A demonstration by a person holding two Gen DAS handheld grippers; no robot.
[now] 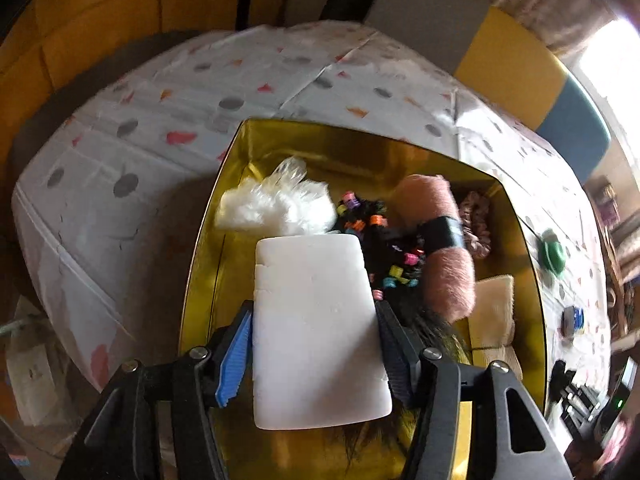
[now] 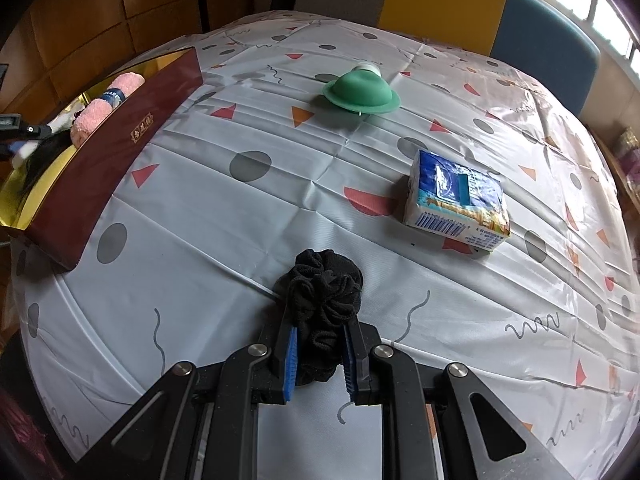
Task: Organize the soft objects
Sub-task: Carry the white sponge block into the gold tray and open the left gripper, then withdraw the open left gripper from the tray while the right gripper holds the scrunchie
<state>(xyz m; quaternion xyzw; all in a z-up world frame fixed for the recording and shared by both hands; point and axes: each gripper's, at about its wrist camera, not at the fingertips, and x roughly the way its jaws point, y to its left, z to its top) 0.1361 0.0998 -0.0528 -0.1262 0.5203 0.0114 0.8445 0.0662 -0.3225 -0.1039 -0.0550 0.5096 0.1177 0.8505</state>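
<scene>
Left hand-held gripper: the left hand-held gripper (image 1: 314, 344) is clamped on a white rectangular foam block (image 1: 316, 328), one pad pressed against each long side, and the block is held over the gold-lined box (image 1: 360, 144).
Right hand-held gripper: the right hand-held gripper (image 2: 320, 356) is pinched on a black ruffled fabric scrunchie (image 2: 324, 304), the jaws drawn narrow on it, just above the near edge of the surface (image 2: 240, 240).
Box: a red-sided rectangular box with a shiny gold lining is set at the left edge of the surface, as seen in the right wrist view.
Box contents: a pink fuzzy yarn skein with a dark band (image 1: 436, 236), a white fluffy wad in clear wrap (image 1: 276, 200), a black bundle with small coloured beads (image 1: 376, 236), a pink patterned scrunchie (image 1: 476, 224) and a cream folded cloth (image 1: 494, 312) are seen inside; dark hair-like strands (image 1: 432, 328) lie under the block.
Outside the box: a green rubber dome-shaped piece (image 2: 362, 92) is placed towards the far edge of the surface, and a blue-and-white wrapped tissue pack (image 2: 458, 200) lies nearer the right edge, well apart from the box.
Surface cover: a pale plastic cloth with grey dots and red triangles is spread over the surface.
</scene>
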